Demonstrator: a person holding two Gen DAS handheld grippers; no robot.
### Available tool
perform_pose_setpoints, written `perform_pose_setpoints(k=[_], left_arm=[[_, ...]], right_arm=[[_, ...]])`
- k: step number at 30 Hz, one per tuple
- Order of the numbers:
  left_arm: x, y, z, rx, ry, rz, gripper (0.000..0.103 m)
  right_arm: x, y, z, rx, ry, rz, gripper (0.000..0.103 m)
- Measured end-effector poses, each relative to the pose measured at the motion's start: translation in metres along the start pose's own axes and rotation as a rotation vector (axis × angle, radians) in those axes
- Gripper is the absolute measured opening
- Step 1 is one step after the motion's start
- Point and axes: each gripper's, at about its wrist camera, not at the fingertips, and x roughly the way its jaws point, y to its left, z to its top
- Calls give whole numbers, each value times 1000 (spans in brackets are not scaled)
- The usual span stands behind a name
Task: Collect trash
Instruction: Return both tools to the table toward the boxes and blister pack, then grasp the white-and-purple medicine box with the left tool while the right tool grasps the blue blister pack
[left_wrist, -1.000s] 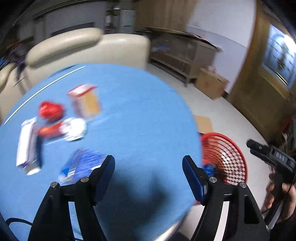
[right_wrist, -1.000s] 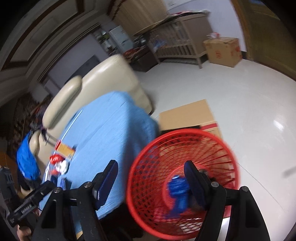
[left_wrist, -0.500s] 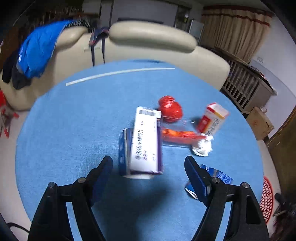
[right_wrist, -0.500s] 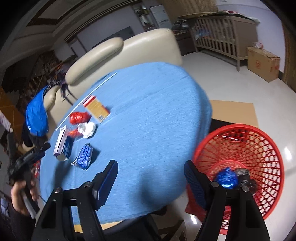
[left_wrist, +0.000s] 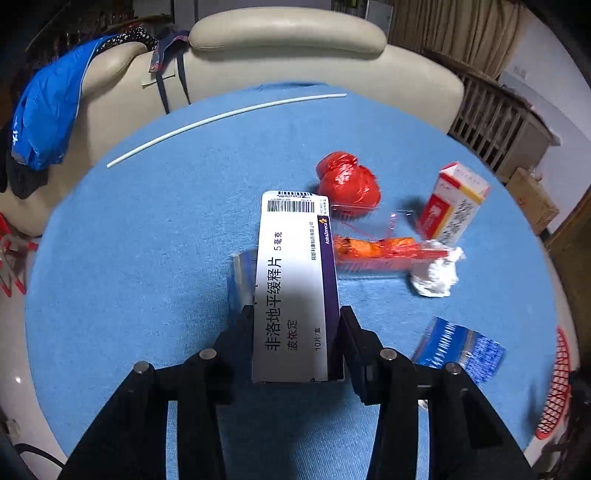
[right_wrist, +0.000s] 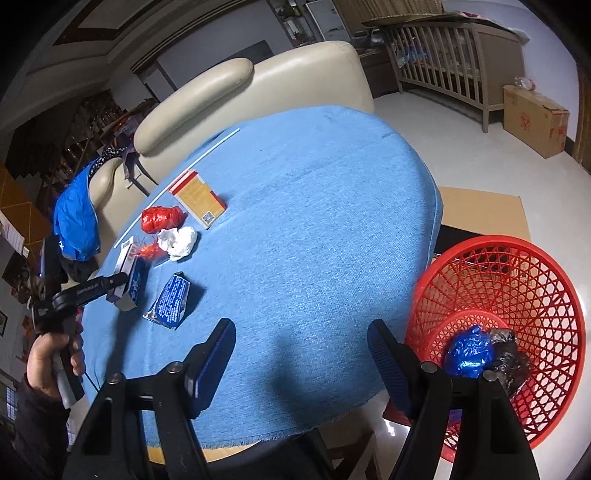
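My left gripper (left_wrist: 295, 321) is shut on a white and purple medicine box (left_wrist: 295, 280), also seen in the right wrist view (right_wrist: 127, 275). On the blue tablecloth (left_wrist: 147, 240) lie a red crumpled bag (left_wrist: 349, 182), an orange wrapper in clear plastic (left_wrist: 373, 247), a white paper wad (left_wrist: 436, 273), a red and yellow box (left_wrist: 456, 203) and a blue packet (left_wrist: 460, 349). My right gripper (right_wrist: 299, 354) is open and empty over the table's near edge. The red mesh basket (right_wrist: 517, 295) stands on the floor to its right, holding a blue bag (right_wrist: 469, 350) and a black bag (right_wrist: 508, 360).
A thin white rod (left_wrist: 221, 118) lies across the far side of the table. A cream sofa (left_wrist: 288, 40) with a blue jacket (left_wrist: 48, 107) stands behind. A wooden crib (right_wrist: 454, 55) and a cardboard box (right_wrist: 535, 118) stand on the floor beyond; flat cardboard (right_wrist: 484, 210) lies by the basket.
My left gripper swung from the table's right edge to the trash pile and shut on the medicine box. My right gripper moved from over the basket to above the table edge, still open.
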Motion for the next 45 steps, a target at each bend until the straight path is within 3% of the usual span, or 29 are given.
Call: perform_pose_setpoints(k=[6, 10, 15, 23, 28, 33, 39, 40, 41, 45], left_arm=[[-58, 14, -13, -67, -132, -39, 46], [-77, 32, -25, -103, -172, 2, 47], [-65, 60, -42, -153, -141, 79, 46], [-47, 104, -76, -264, -109, 142, 47], [-42, 121, -90, -309, -105, 138, 47], [-41, 128, -94, -319, -110, 129, 47], [-42, 138, -98, -331, -112, 156, 47], [-43, 140, -99, -336, -111, 160, 47], [-45, 140, -100, -337, -113, 164, 47], [-49, 140, -100, -335, -120, 180, 47]], right_arm=[[3, 9, 2, -11, 7, 17, 77], [9, 27, 6, -50, 15, 36, 77], [19, 68, 13, -132, 16, 83, 77], [85, 210, 20, -367, 90, 219, 77], [136, 276, 22, -422, 101, 179, 77], [173, 307, 21, -408, 128, 130, 79], [209, 335, 10, -490, 176, 104, 79], [215, 338, 8, -508, 183, 92, 63], [219, 340, 8, -513, 192, 94, 59], [219, 343, 9, -535, 202, 128, 59]])
